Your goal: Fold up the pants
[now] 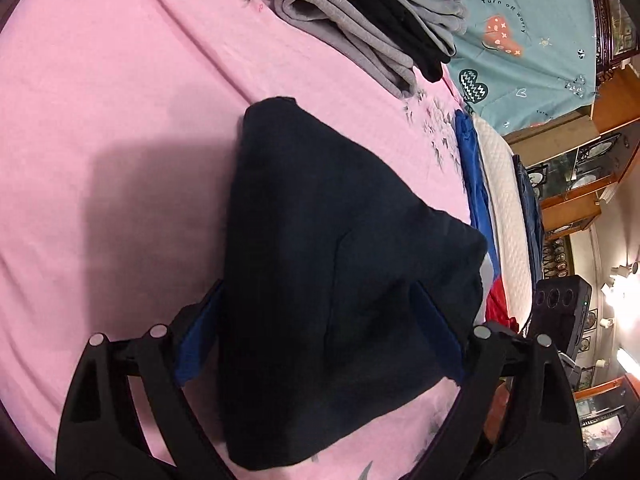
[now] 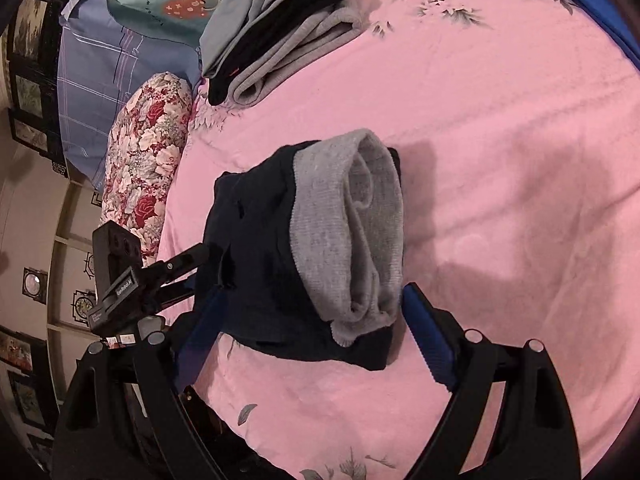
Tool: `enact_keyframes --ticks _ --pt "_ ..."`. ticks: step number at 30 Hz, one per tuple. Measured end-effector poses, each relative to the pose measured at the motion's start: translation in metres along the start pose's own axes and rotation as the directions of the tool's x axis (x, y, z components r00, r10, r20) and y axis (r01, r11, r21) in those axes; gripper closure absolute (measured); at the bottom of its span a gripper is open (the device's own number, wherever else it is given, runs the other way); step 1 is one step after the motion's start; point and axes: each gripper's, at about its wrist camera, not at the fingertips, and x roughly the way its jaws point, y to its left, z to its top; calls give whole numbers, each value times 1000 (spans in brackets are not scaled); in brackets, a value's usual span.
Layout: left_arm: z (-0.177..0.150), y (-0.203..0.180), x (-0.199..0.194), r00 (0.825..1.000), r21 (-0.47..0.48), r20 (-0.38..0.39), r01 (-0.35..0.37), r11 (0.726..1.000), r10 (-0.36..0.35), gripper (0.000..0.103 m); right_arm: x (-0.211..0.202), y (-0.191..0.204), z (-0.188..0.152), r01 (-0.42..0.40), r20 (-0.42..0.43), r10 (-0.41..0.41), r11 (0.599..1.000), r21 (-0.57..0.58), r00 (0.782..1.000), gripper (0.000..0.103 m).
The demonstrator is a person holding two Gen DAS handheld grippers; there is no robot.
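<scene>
- Left wrist view: nearest the lens, the left hand-held gripper (image 1: 320,328) stands spread, its blue pads (image 1: 196,340) on either side of the folded pants (image 1: 320,240). The cloth fills the gap between the fingers, yet I cannot tell whether the pads press it; it reads as straddling, not pinching.
- The pants lie on the pink bed (image 1: 120,100) as a dark, compact bundle narrowing away from the camera. Lying flat and square to the fingers suits a slide-under or a squeeze from both sides.
- Further back, a pile (image 1: 360,20) of grey and black folded clothes sits near the bed's far edge, well apart from the pants; I judge it the place for finished pieces.
- Right wrist view: nearest the lens, the right hand-held gripper (image 2: 312,328) is likewise spread, its pads flanking the bundle's near end without an evident clamp.
- From here the pants (image 2: 256,260) show a grey lining (image 2: 352,232) turned outward at the waist, the folds stacked on one another.
- The left hand-held gripper (image 2: 200,264) reaches in from the left, its fingertip touching the bundle's edge, probably to steady it from the opposite side.
- The folding looks nearly finished; what seems left is moving the bundle to the pile (image 2: 280,32) without letting its layers slip open.
</scene>
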Motion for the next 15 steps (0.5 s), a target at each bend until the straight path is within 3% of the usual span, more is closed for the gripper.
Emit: enact_keyframes --ticks 5,7,8,10,11,12,15 --pt "8 -2 10 998 9 0 60 998 -60 6 14 -5 6 58 -1 -58 998 -14 998 15" --pt "10 -1 11 996 -8 1 93 996 -93 5 31 -11 13 21 -48 -20 1000 12 999 11" --pt "11 0 9 995 -18 3 103 995 -103 6 35 -13 15 -7 -63 9 1000 23 998 4" --pt "10 -1 7 997 -23 9 80 996 -80 17 43 -10 22 -63 -66 63 998 6 996 3" --pt "8 -5 8 999 -7 2 35 999 -35 40 43 -9 24 -65 -54 65 998 0 996 13" --pt "7 -8 8 1000 7 3 0 1000 0 51 44 -8 24 -52 -32 52 999 1 998 42" --pt "1 -20 -4 998 41 38 -48 998 47 67 43 -8 23 -24 -15 24 999 -22 1000 58"
